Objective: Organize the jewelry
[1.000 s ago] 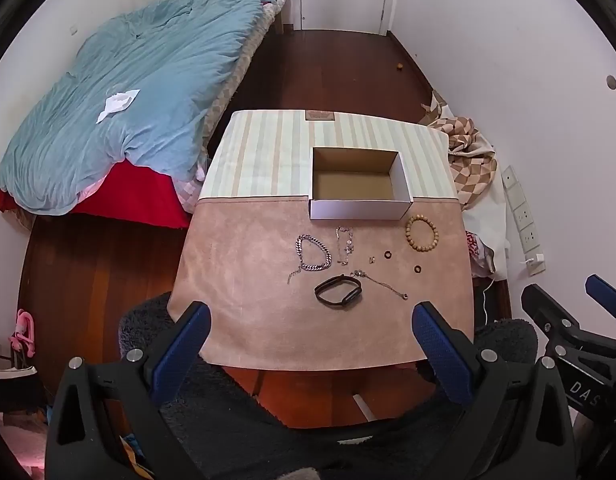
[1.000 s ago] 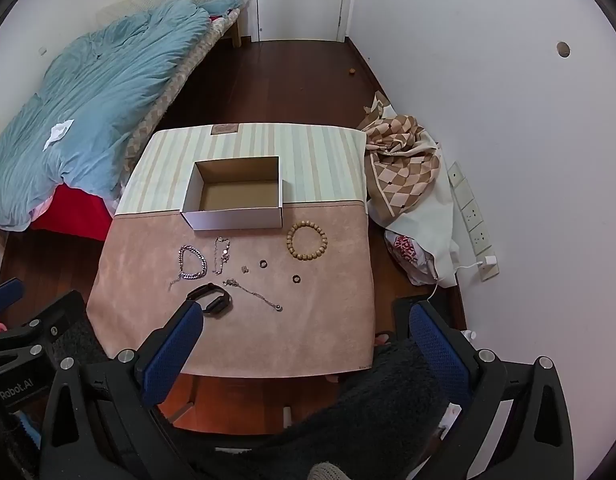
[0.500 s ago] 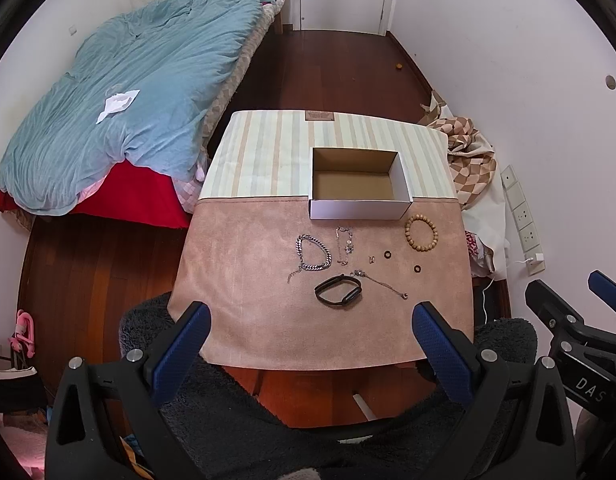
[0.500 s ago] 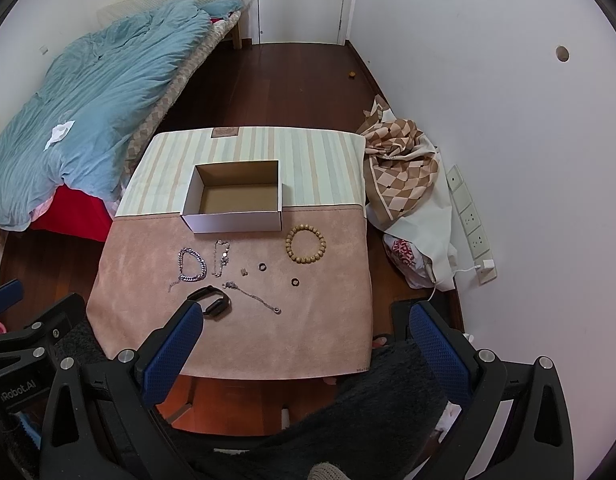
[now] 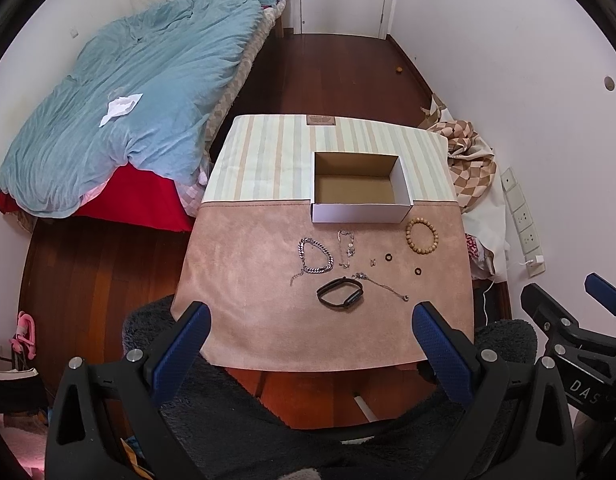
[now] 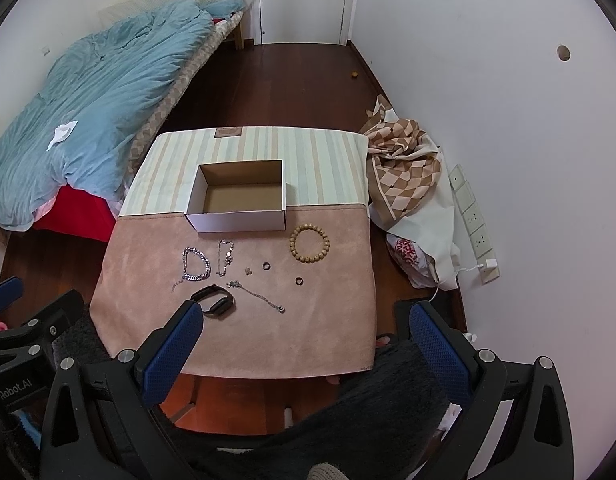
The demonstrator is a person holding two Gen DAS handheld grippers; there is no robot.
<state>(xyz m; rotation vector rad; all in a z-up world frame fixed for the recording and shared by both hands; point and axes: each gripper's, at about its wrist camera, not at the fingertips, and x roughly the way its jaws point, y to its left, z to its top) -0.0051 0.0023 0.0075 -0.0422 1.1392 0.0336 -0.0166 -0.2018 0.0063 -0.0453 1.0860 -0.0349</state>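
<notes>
An open white cardboard box [image 5: 361,213] [image 6: 238,220] stands empty on the small table. In front of it on the pink cloth [image 5: 244,320] lie a silver chain bracelet [image 5: 315,256] [image 6: 196,264], a thin silver bracelet [image 5: 345,246], a black band [image 5: 340,293] [image 6: 213,299], a thin chain [image 5: 382,286], a wooden bead bracelet [image 5: 421,230] [image 6: 309,243], two dark rings [image 5: 387,257] [image 5: 418,271] and a tiny charm [image 5: 373,261]. My left gripper [image 5: 310,344] and right gripper [image 6: 306,338] are open and empty, held high above the table's near edge.
A bed with a blue duvet [image 5: 128,120] is to the left. A checkered cloth and bags [image 6: 412,184] lie right of the table by the wall. Dark wood floor [image 5: 340,76] runs to a door at the back. A grey fuzzy seat [image 5: 268,420] is below the grippers.
Both grippers have drifted slightly; the view barely shifts. The jewelry and box have not moved.
</notes>
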